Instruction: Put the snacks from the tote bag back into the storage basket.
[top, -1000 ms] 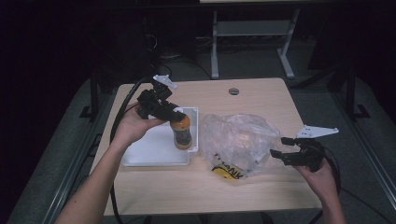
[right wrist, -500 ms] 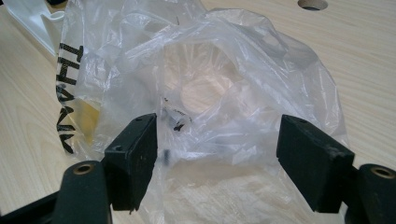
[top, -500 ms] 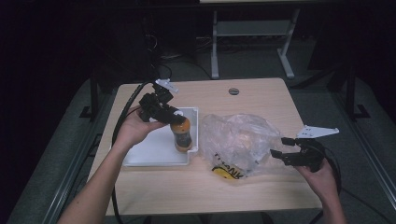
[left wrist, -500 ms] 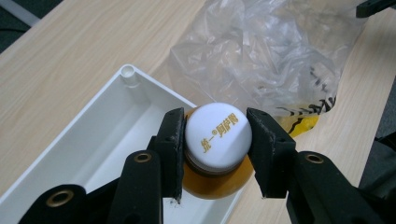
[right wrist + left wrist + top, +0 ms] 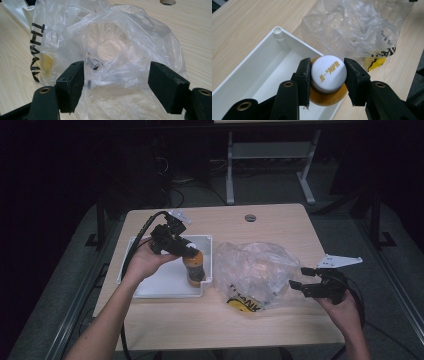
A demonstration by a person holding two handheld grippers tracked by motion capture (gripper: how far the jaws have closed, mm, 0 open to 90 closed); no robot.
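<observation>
Bottle [image 5: 194, 268] of orange drink, white cap up, standing at the right end of the white tray [image 5: 150, 287] on the bench [image 5: 280, 222], clamped at the cap by the left gripper [image 5: 189, 251]. From the high view: carried a little nearer along the tray's right wall than a second ago and now set low inside it, so likely at the point of being put down. Crumpled clear bag [image 5: 255, 272] just right of the tray, apart from the bottle; right gripper [image 5: 297, 285] at the bag's right edge, unmoved.

Left gripper view: both pads tight against the sides of the white cap [image 5: 328, 71], orange body below, tray floor beneath; grip unchanged, not yet released.

Right gripper view: jaws spread wide, bag [image 5: 110, 47] between and beyond them, pads not pressing on the film; nothing grasped. Judged next: letting go of the cap.
</observation>
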